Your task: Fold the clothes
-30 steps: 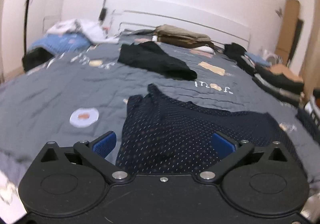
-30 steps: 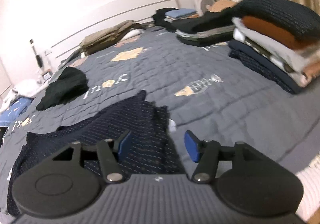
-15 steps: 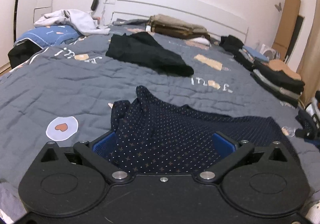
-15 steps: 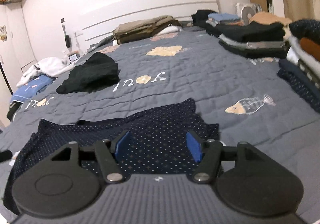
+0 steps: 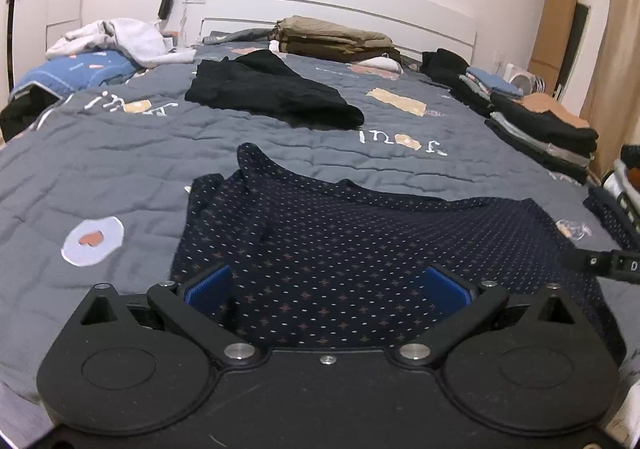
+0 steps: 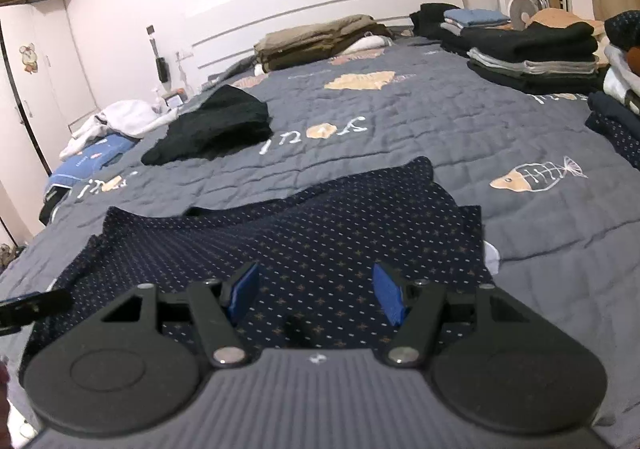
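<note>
A dark navy dotted garment [image 5: 340, 241] lies spread and creased on the grey quilt [image 5: 100, 161]. My left gripper [image 5: 327, 287] hangs low over its near left part, blue pads wide apart and open, the cloth lying under and between them. My right gripper [image 6: 316, 293] is open over the garment's [image 6: 320, 233] near right part, with a small ridge of fabric between the fingers and neither pad pressing on it. A black piece of the other gripper shows at the edge of each view.
A loose black garment [image 5: 272, 93] lies further up the bed. Folded stacks [image 6: 528, 45] line the right edge, and a khaki pile [image 5: 336, 39] sits by the headboard. White clothes [image 5: 120, 37] and a blue pillow are at the far left.
Both grippers have come lower and closer over the navy garment. The right view has rolled level. The garment now lies between the left gripper's pads instead of beside them.
</note>
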`<state>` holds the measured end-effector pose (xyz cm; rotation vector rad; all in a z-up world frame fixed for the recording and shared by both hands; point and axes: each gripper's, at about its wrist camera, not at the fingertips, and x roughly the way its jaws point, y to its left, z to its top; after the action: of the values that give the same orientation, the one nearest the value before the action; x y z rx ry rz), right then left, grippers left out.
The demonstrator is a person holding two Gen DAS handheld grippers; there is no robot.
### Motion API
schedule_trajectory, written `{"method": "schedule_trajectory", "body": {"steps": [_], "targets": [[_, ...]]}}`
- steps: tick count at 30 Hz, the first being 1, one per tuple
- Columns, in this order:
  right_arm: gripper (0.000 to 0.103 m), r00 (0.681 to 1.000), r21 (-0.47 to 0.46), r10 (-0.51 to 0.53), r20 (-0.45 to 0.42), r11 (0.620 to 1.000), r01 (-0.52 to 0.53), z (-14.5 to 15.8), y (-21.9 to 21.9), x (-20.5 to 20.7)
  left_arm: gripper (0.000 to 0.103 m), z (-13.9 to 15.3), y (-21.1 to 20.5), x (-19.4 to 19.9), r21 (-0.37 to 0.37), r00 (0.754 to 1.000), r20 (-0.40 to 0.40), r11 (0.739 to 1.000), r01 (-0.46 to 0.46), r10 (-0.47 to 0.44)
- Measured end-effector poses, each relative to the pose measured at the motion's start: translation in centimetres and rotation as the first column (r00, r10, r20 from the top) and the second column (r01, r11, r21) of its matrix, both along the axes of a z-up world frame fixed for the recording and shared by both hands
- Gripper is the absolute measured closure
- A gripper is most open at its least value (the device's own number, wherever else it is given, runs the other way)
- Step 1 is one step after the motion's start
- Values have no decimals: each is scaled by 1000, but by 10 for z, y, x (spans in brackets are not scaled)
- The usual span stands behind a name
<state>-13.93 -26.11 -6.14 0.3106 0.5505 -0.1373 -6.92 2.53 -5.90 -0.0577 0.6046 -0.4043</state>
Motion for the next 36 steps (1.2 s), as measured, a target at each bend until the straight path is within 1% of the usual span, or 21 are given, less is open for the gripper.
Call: {"method": "schedule_trajectory", "body": {"steps": [3, 6, 12, 17, 30, 36], "targets": [[40, 1000, 7, 7, 17, 1000, -7, -1, 4, 0, 0, 0, -5, 0, 6, 1000, 10, 1000, 2, -2], [41, 1000, 18, 22, 12, 1000, -22, -4, 10, 1, 0, -1, -3, 0, 9, 1000, 9, 1000, -9, 8], [40, 999, -23, 41, -3, 999, -41, -6, 21, 2, 0, -1, 4, 4, -22, 999, -16, 999, -41, 41], [40, 998, -17, 68, -4, 998, -68, -7, 25, 3, 0, -2, 4, 6, -13, 999, -16, 999, -50, 49], [40, 998, -14, 65, -5, 998, -65, -5, 25, 2, 0, -1, -4, 0, 26, 999, 18, 999, -34, 33], [40, 998, -16, 59, -2, 998, -59, -5, 25, 2, 0, -1, -4, 0, 18, 999, 10, 999, -34, 34]]}}
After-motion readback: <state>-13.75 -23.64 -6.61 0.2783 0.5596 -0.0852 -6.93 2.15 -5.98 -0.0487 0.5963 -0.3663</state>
